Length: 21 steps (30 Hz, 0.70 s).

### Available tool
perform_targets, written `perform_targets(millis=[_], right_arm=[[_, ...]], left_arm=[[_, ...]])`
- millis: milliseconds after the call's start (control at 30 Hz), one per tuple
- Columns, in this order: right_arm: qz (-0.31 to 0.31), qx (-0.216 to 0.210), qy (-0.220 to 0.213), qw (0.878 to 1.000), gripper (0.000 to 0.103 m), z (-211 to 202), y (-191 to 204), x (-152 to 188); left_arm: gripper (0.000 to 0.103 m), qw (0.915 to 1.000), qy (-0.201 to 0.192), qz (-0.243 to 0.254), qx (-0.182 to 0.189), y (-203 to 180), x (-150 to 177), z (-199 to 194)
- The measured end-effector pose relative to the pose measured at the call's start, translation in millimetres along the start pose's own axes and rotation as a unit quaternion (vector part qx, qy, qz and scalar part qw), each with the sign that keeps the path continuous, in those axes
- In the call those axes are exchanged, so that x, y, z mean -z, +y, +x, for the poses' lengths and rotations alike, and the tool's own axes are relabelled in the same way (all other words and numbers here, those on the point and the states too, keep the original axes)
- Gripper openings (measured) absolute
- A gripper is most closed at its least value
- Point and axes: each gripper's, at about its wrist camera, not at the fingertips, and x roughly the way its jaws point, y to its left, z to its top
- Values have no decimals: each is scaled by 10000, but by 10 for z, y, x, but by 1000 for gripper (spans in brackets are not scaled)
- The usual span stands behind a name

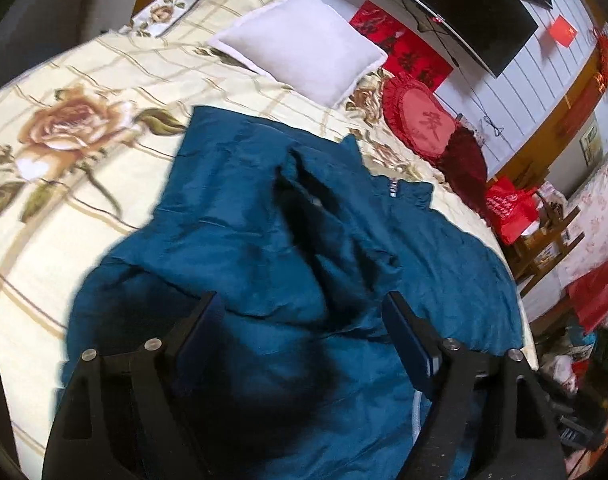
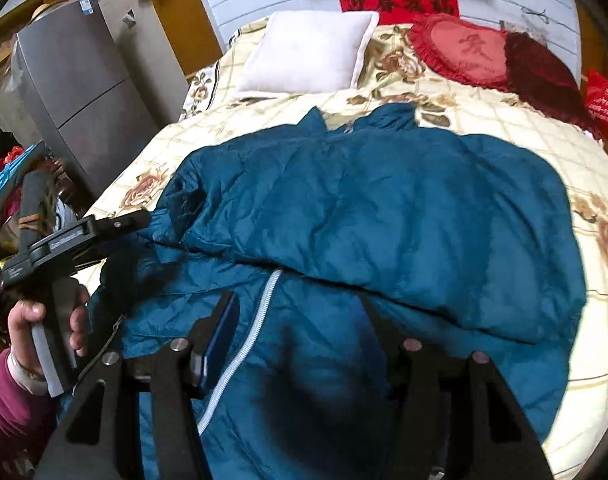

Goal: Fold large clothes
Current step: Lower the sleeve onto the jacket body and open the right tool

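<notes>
A large teal padded jacket [image 1: 264,240] lies on the bed, partly folded, collar toward the pillows. In the right wrist view the jacket [image 2: 383,220] has one side folded across, and a white zipper [image 2: 244,344] runs down its near part. My left gripper [image 1: 304,312] is open above the jacket's near part, holding nothing. It also shows from the side in the right wrist view [image 2: 116,224], held by a hand at the jacket's left edge. My right gripper [image 2: 300,312] is open over the jacket's lower front by the zipper.
The bed has a cream floral sheet [image 1: 84,128]. A white pillow [image 2: 307,52], a red heart cushion [image 2: 459,52] and a dark red cushion [image 2: 539,76] lie at its head. A grey fridge [image 2: 84,88] stands left of the bed. Red bags and clutter [image 1: 511,208] sit to its right.
</notes>
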Motion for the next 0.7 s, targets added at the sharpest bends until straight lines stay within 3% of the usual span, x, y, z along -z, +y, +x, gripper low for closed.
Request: perform_targets(millis=[100, 367, 433, 500, 600, 700], right_arm=[[-7, 90, -8, 10000, 62, -127, -108, 64], [35, 296, -310, 9991, 62, -486, -391, 172], [106, 366, -436, 9983, 62, -569, -458, 178], [167, 575, -622, 9963, 63, -685, -550, 195], [284, 955, -692, 9926, 68, -750, -739, 192], [651, 1275, -541, 9882, 68, -722, -985, 205]], left_arm=[[78, 10000, 20, -6, 77, -162, -24, 100], [74, 9970, 9, 512, -583, -489, -69, 445], [41, 9976, -12, 436, -532, -491, -106, 469], [25, 9974, -11, 442, -564, -514, -202, 445], [14, 9972, -258, 550, -442, -585, -329, 276], [13, 9944, -651, 758, -336, -695, -464, 20]])
